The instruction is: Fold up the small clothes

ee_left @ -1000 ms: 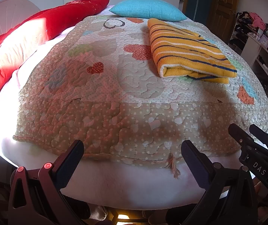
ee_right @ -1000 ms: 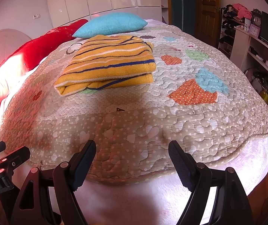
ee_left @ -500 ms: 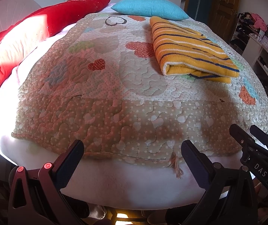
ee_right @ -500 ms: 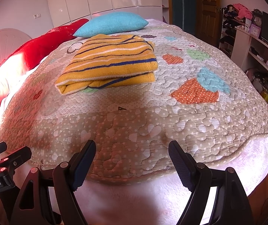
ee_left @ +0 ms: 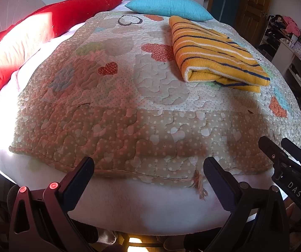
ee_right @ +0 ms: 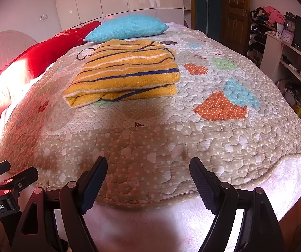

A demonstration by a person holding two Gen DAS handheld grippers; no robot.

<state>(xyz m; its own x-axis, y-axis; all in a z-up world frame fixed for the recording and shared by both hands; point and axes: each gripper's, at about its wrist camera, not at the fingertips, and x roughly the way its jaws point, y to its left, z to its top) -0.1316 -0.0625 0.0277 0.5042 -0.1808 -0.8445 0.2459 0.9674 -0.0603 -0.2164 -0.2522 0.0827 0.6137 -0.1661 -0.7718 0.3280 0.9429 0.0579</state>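
Both tongs, left (ee_left: 148, 174) and right (ee_right: 148, 174), are hanging released and empty off the near edge of the bed (ee_right: 287, 180). The folded yellow striped garment (ee_right: 127, 73) is lying on the quilt (ee_left: 112, 113) well beyond them, toward the far right near the blue pillow (ee_right: 127, 28), long axis running near-to-far. It's sitting nearly dead ahead of the right tongs, so that hand is probably closer.

Quilted bed (ee_left: 150, 126), folded striped garment (ee_left: 215, 54), teal pillow (ee_left: 169, 6), red pillow (ee_left: 51, 25)
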